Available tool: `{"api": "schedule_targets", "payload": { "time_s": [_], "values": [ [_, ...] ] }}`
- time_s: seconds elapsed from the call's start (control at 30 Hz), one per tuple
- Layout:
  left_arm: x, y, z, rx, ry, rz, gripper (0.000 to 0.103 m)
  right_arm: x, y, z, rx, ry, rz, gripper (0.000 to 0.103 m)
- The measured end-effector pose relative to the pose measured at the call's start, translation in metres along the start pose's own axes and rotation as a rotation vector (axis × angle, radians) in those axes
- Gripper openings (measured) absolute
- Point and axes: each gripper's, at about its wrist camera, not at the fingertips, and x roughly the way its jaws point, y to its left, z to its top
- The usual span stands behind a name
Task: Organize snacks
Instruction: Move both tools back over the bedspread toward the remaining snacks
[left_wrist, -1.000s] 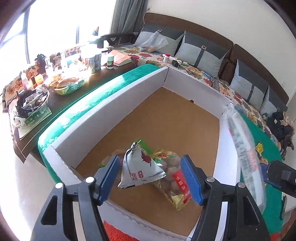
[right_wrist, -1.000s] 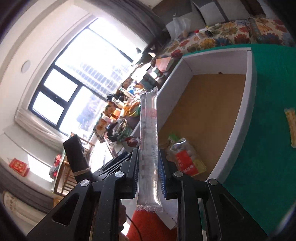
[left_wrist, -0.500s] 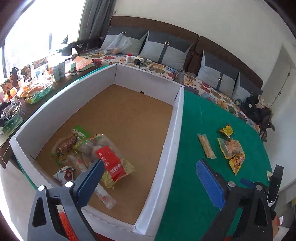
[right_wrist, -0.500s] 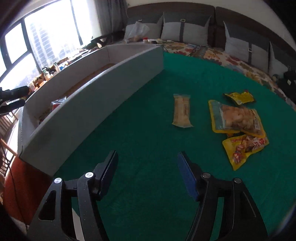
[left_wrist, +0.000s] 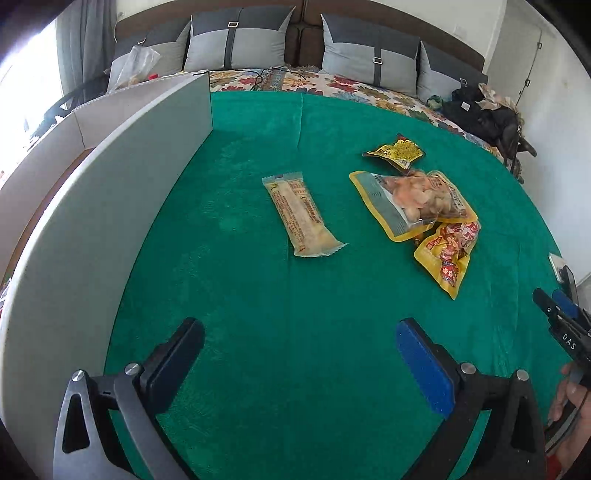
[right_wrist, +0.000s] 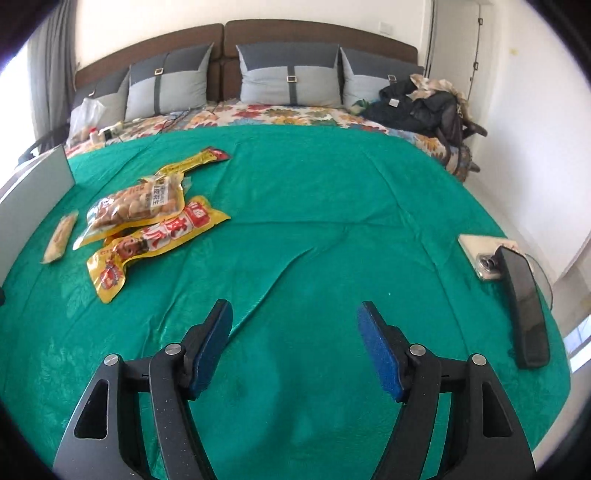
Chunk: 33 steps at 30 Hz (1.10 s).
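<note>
Looking at what's left on the green cover (left_wrist: 258, 350), there are four packets still out, all lying flat and well apart from the white box (left_wrist: 110, 192) standing along the left side.

Both tools are empty. The left gripper (left_wrist: 299, 354) hangs with its jaws spread really wide over bare cloth, and the right gripper (right_wrist: 295, 343) has its jaws opening, nothing between them either.

Nearest the left one is the long pale bar packet (left_wrist: 301, 216), lying on its own, lengthwise away from the camera. My guess: light, fairly firm inside, slick film wrapper. I'd pinch it across the narrow width near the middle so it doesn't droop or slide out.

The clear-window pouch with the yellow border (left_wrist: 412, 201) looks lumpy and heavier, soft bag around loose pieces. It overlaps the yellow and red pouch (left_wrist: 448, 258), so lifting one may drag the other. Probably grab a sealed edge or the free corner rather than squeezing the contents.

The small dark yellow packet (left_wrist: 395, 151) sits just behind them; flat and light, likely fiddly to get under.

A phone (right_wrist: 526, 306) rests at the right edge, well out of the way.
</note>
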Motion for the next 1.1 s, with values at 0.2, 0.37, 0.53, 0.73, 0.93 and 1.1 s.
{"api": "schedule_targets", "payload": {
  "time_s": [0.2, 0.37, 0.53, 0.73, 0.93, 1.1],
  "values": [
    [0.035, -0.013, 0.002, 0.064, 0.019, 0.032, 0.102, 0.022, 0.003, -0.004, 0.007, 0.100, 0.038, 0.073],
    [0.050, -0.005, -0.004, 0.070, 0.007, 0.082, 0.102, 0.026, 0.004, -0.006, 0.005, 0.117, 0.052, 0.074],
    [0.052, -0.003, -0.006, 0.072, -0.016, 0.085, 0.103, 0.030, 0.004, -0.008, 0.013, 0.132, 0.058, 0.074],
    [0.052, -0.002, -0.006, 0.075, -0.022, 0.083, 0.103, 0.029, 0.007, -0.010, 0.002, 0.119, 0.048, 0.076],
    [0.052, -0.002, -0.006, 0.075, -0.023, 0.083, 0.103, 0.030, 0.004, -0.011, 0.025, 0.111, 0.046, 0.083],
    [0.052, -0.002, -0.007, 0.075, -0.023, 0.083, 0.103, 0.031, 0.005, -0.010, 0.027, 0.115, 0.046, 0.086]
  ]
}}
